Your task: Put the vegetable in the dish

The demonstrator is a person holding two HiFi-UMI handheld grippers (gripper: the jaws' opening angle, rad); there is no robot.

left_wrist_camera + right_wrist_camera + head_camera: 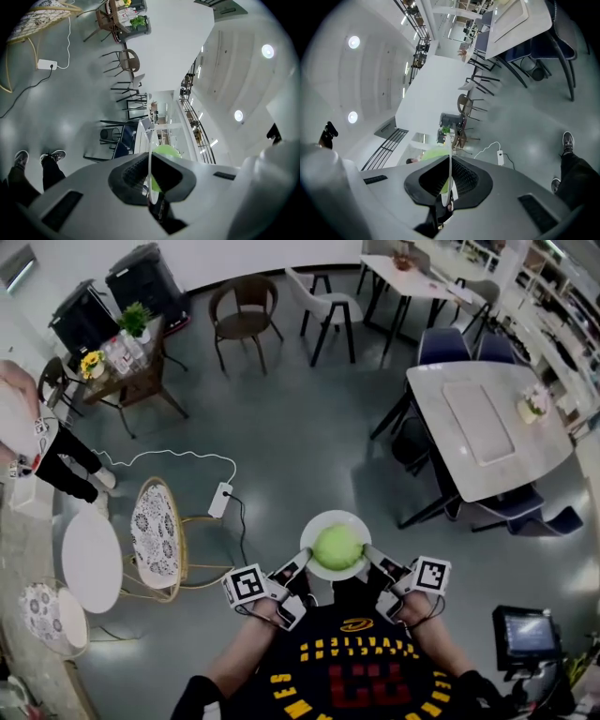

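Observation:
A round green vegetable (337, 547) lies on a white dish (314, 525) held in the air above the floor, in front of my chest. My left gripper (298, 567) is shut on the dish's left rim, and my right gripper (374, 562) is shut on its right rim. In the left gripper view the dish (150, 164) shows edge-on as a thin white line between the jaws of the left gripper (150, 174), with the vegetable (166, 151) just beyond. The right gripper view shows the same: the dish (450, 166) edge-on in the right gripper (449, 180), the vegetable (435, 153) to its left.
Below lies grey floor with a power strip (221, 499) and its cable. A small round white table (91, 561) and a patterned chair (155, 533) stand at the left, a large white table (487, 423) at the right. A person (37, 451) stands far left.

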